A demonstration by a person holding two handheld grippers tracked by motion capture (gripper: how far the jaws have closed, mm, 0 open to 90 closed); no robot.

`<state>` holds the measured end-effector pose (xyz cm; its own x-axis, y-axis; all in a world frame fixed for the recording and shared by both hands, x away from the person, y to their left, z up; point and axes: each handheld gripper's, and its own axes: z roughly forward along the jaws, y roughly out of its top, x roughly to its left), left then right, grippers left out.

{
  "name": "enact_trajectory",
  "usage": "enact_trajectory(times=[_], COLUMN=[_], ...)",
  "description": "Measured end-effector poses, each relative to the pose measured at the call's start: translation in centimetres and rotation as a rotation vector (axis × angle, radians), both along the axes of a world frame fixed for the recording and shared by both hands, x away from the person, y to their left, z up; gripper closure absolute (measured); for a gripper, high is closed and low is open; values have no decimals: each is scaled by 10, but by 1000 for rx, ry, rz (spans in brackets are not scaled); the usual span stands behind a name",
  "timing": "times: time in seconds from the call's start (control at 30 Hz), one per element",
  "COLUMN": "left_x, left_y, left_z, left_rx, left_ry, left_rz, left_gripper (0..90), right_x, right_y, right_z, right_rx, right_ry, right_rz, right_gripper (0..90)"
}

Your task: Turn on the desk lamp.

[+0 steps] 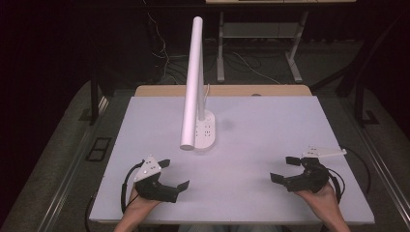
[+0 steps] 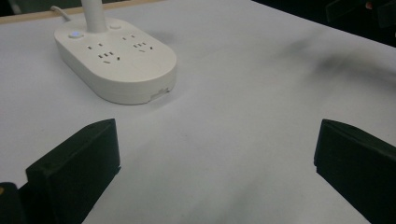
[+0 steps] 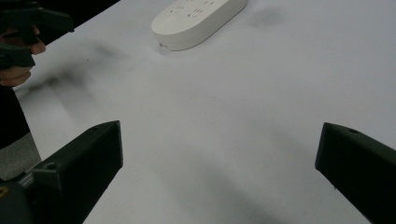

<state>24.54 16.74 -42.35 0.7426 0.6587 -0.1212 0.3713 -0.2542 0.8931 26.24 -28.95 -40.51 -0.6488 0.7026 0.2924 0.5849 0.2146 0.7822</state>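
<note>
A white oval power strip base (image 1: 207,130) with sockets stands at the table's middle back, and a tall white tube (image 1: 192,82) rises from it toward the camera. The base (image 2: 116,60) lies ahead and left in the left gripper view, and at the top of the right gripper view as the base (image 3: 198,21). My left gripper (image 1: 174,173) rests open near the front left edge, nothing between its jaws. My right gripper (image 1: 284,168) is open at the front right, also empty. In both gripper views the black jaws stand wide apart over bare table.
The white table top (image 1: 261,135) has a wooden strip along its far edge. A cord leaves the base at the back. Beyond the table are dark floor, cables and white desk legs (image 1: 294,60). The other hand (image 3: 18,51) shows at the upper left of the right gripper view.
</note>
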Motion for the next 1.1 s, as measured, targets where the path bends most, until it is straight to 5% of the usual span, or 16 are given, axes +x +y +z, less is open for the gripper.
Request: enact_trajectory(times=[1.1], left_x=[0], left_y=[1], left_z=[0], left_rx=[-8], left_ry=[0], left_rz=[11], left_gripper=[0], right_x=[58], right_y=[23], right_z=[42], right_rx=[-14], right_ry=[-3], right_rz=[50], right_gripper=[3])
